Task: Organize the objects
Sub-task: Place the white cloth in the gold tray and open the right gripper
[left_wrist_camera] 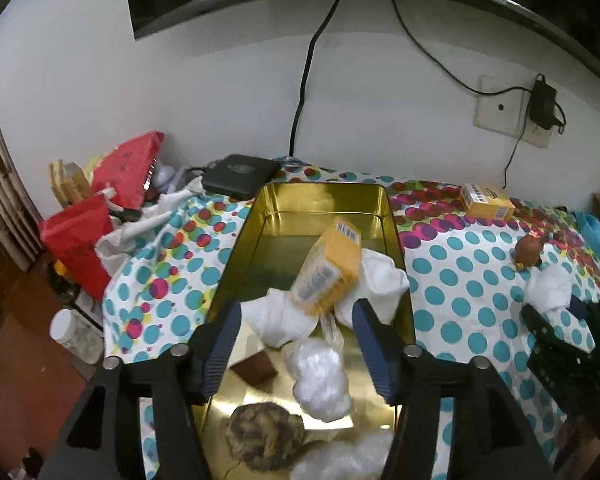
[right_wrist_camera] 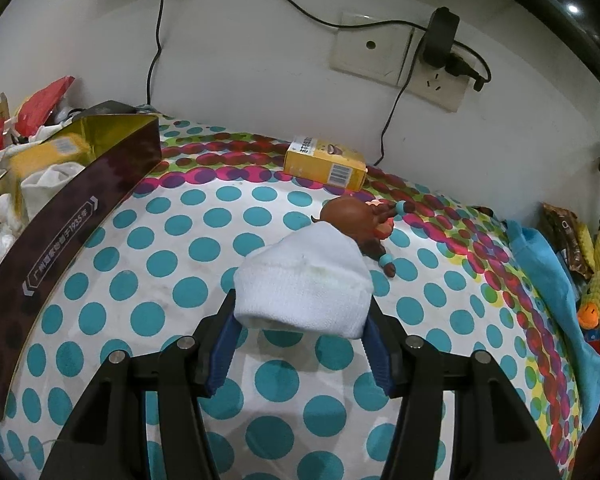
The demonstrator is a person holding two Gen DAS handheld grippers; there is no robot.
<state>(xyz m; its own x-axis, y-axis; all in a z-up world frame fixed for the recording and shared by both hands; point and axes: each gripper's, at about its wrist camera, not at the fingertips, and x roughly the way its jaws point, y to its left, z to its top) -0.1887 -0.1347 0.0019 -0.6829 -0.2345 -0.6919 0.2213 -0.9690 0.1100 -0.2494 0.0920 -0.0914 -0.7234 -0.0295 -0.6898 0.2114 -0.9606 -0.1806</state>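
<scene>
Gold tin (left_wrist_camera: 324,200): holds yellow box (left_wrist_camera: 330,268), tilted.
Your left claw (left_wrist_camera: 296,320): jaws apart, gripping nothing.
Your right claw (right_wrist_camera: 302,316): clamped on white sock (right_wrist_camera: 304,284).

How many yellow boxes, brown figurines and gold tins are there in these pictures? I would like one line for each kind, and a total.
Yellow boxes: 2
Brown figurine: 1
Gold tin: 1
Total: 4

A glossy gold metal tin (left_wrist_camera: 396,248) holds a cardboard box (left_wrist_camera: 328,272); the knitted white sock (right_wrist_camera: 304,292) looks soft and matt.
</scene>
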